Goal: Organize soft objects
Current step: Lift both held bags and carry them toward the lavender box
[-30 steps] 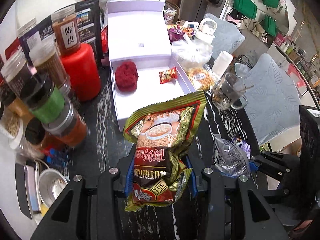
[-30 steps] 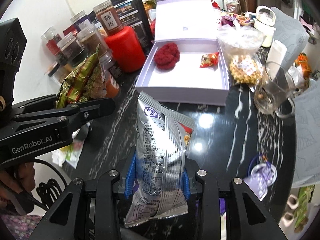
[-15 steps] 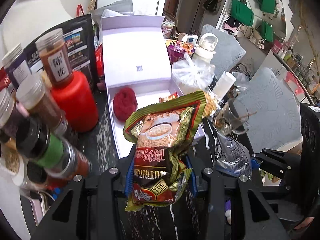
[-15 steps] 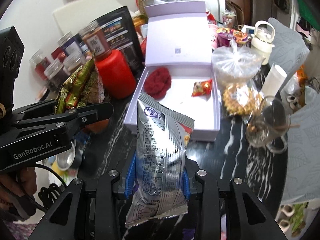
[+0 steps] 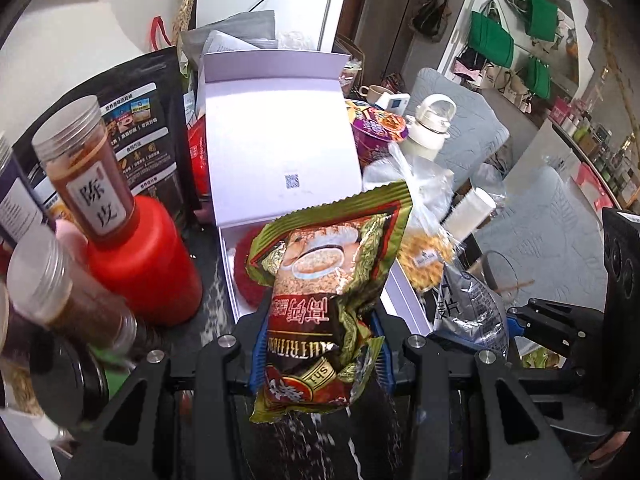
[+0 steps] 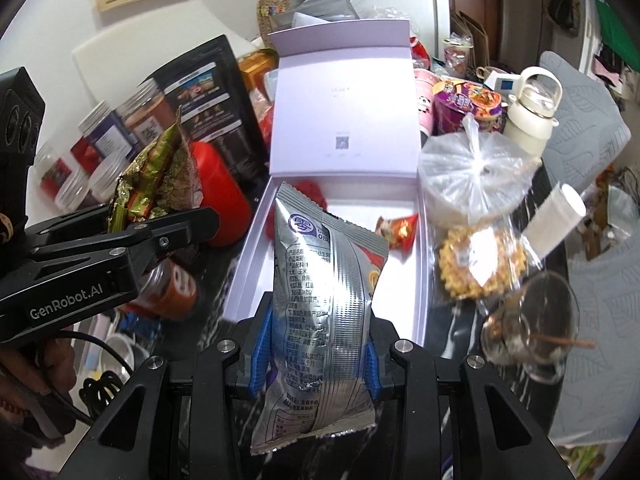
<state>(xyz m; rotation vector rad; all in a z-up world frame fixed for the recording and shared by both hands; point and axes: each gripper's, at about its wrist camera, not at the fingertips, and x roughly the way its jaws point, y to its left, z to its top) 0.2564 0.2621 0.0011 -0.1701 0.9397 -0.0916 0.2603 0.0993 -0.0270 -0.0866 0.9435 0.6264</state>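
Observation:
My left gripper (image 5: 318, 354) is shut on a green and gold cereal packet (image 5: 328, 280), held upright just before the near edge of the open lilac box (image 5: 280, 152). My right gripper (image 6: 316, 354) is shut on a silver snack bag (image 6: 324, 292), held over the box's near end (image 6: 416, 280). In the box lie a red fluffy ball (image 6: 310, 190), partly hidden, and a small red candy wrapper (image 6: 400, 228). The left gripper with its packet (image 6: 160, 184) shows in the right wrist view; the silver bag (image 5: 468, 312) shows in the left wrist view.
A red canister (image 5: 148, 264) and several spice jars (image 5: 84, 176) stand left of the box. A tied plastic bag (image 6: 472, 176), a cookie packet (image 6: 480, 268), a glass mug (image 6: 532, 324), a white kettle (image 6: 532, 108) and an instant noodle cup (image 6: 466, 102) stand to the right.
Both grippers have moved forward toward the lilac box with their packets still held. The box now looks closer and the packets hide more of its inside.

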